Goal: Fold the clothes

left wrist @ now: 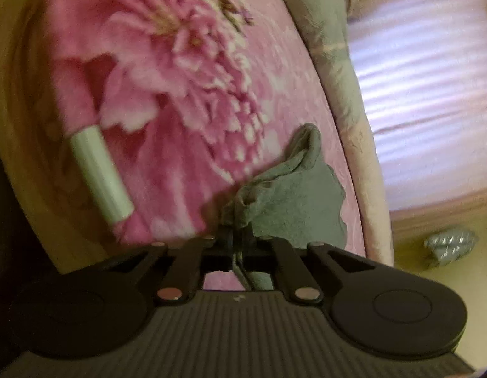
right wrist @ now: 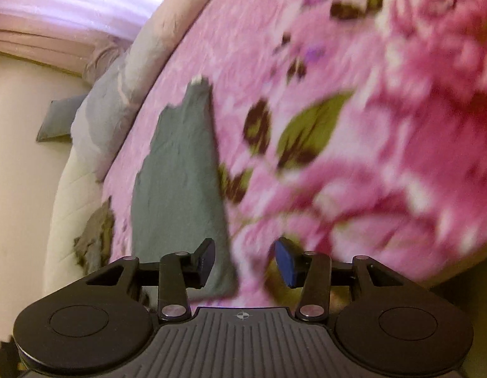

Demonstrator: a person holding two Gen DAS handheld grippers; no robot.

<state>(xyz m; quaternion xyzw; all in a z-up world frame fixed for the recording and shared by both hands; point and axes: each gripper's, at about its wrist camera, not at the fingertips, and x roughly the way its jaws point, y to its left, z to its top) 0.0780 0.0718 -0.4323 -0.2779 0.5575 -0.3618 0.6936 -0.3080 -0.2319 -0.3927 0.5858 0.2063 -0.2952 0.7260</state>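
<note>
I look over a wide bed covered by a pink plush blanket (left wrist: 186, 100) printed with big pink flowers and olive leaves, which fills most of both wrist views. Past the blanket's far edge lies a grey-and-cream pillow (left wrist: 319, 31), and beyond that hangs a pale lilac curtain (left wrist: 432, 88). On the blanket, near the edge closest to the pillow, rests the grey-green soft fabric garment (right wrist: 180, 170), spread fairly flat in my right view. A white cylindrical tube (left wrist: 100, 173) lies on the blanket, well apart from the garment. My left gripper (left wrist: 232, 239) has its jaws clenched on a bunched corner of the garment. My right gripper (right wrist: 245, 263) hovers at the garment's near edge, jaws released, nothing between them.
</note>
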